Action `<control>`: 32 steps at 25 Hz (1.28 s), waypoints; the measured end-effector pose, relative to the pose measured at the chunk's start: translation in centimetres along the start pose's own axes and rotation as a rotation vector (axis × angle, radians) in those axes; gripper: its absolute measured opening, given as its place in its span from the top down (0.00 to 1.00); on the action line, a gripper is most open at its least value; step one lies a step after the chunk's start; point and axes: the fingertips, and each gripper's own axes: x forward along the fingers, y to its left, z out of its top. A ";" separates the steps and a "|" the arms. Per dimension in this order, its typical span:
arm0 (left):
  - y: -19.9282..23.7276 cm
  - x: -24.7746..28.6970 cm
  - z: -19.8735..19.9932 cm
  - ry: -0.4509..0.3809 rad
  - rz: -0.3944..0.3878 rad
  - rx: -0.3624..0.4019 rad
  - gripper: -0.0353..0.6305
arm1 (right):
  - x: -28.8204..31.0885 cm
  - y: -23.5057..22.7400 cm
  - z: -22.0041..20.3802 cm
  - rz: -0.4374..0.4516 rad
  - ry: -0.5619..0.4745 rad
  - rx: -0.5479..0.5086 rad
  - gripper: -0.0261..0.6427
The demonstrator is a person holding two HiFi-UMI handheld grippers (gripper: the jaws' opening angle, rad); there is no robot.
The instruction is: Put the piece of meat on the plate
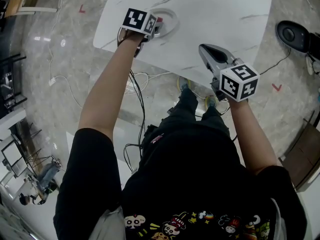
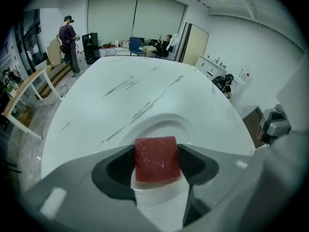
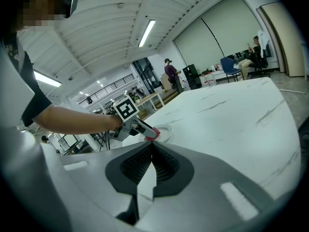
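- Piece of meat (image 2: 155, 159): a red, blocky chunk with a roughly square face and no clear long axis. It sits clamped between the two jaws of the left gripper (image 2: 155, 151), pressed on both sides.
- It is right at the gripper's tip, so no reach is needed. The meat is already in hand.
- Plate (image 2: 166, 122): white and round, it lies directly ahead of and below the meat in the left gripper view. Its rim curves just past the block.
- In the right gripper view the meat hangs over the plate's near side, low and close to it. I cannot tell whether it touches.
- Key relation: the meat is above the plate, so the move left is likely a short drop down and then a release, with no sideways travel.
- Left hand is the working one, stretched out over the far-left part of the white marble surface (image 1: 225, 14), where the plate sits.
- Right gripper (image 3: 151, 150): jaws pressed together with nothing between them. It is held back near the surface's near edge, well apart from the plate, and looks idle.
- Risk, as a guess: if let go too near the rim, the block could tip off the plate's edge.
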 end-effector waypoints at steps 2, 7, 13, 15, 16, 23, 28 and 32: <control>0.1 0.1 0.0 0.004 0.002 0.004 0.36 | 0.0 0.0 -0.1 -0.002 0.003 0.002 0.92; 0.0 0.0 0.3 -0.010 0.013 0.011 0.36 | -0.1 -0.3 -0.3 -0.002 0.009 0.007 0.92; 0.0 -0.1 0.2 -0.039 0.027 0.001 0.36 | -0.1 -0.3 -0.4 0.004 0.007 0.006 0.92; 0.0 -0.3 0.1 -0.054 0.024 -0.010 0.35 | -0.1 -0.1 -0.2 0.007 0.007 0.003 0.92; 0.0 -0.4 0.1 -0.062 0.021 -0.016 0.35 | -0.1 0.0 -0.2 0.008 0.008 0.000 0.92; 0.3 -1.1 0.0 -0.117 0.013 -0.061 0.35 | 0.0 0.0 0.0 0.001 0.013 -0.015 0.92; 0.0 -4.4 0.7 -0.248 0.014 -0.108 0.41 | 0.5 0.2 -0.1 0.002 0.018 -0.021 0.92; -1.6 -7.7 0.2 -0.375 0.031 -0.123 0.56 | 1.1 0.7 0.6 -0.003 0.016 -0.045 0.93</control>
